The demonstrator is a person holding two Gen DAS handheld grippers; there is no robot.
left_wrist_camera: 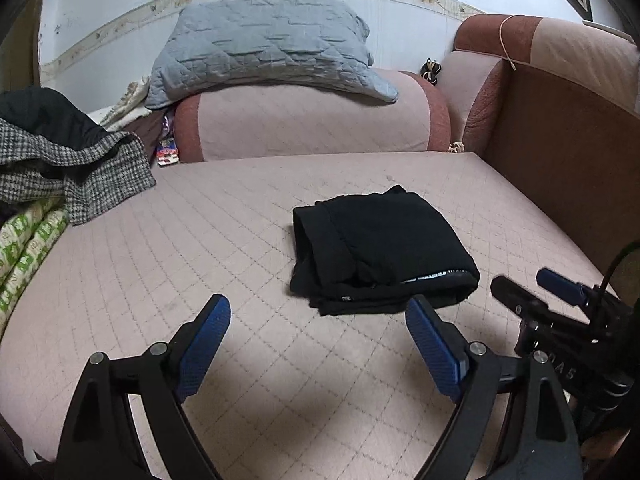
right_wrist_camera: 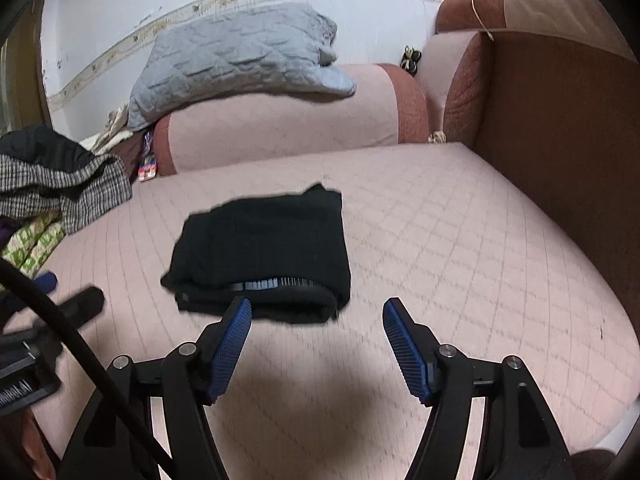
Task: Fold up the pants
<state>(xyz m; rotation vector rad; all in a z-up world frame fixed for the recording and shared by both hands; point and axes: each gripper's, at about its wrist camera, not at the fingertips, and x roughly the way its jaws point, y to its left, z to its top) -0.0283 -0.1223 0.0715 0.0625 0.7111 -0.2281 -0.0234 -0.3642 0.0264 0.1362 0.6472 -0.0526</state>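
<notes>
My left gripper (left_wrist_camera: pixel 318 314) stands wide apart with nothing between its ribbed blue pads (left_wrist_camera: pixel 204 344), only bare quilted cover beneath. My right gripper (right_wrist_camera: pixel 316 316) is spread nearly as wide and also carries nothing; its left pad (right_wrist_camera: pixel 232 344) overlaps the near edge of the pants in view, though I cannot tell whether it touches them. Both have black plastic arms with silver pivot pins.

The black pants (left_wrist_camera: pixel 376 248) lie just ahead of both grippers, folded into a thick, soft rectangle, with a striped waistband showing along the near edge. They rest on the pink sofa seat (left_wrist_camera: pixel 200 240), whose cover is stitched in a diamond grid.

Behind it sits a rounded pink bolster with rust-red ends (left_wrist_camera: pixel 312 120), topped by a grey quilted pillow (left_wrist_camera: pixel 264 44). At the left, a houndstooth garment (left_wrist_camera: pixel 80 168) is heaped in folds.
</notes>
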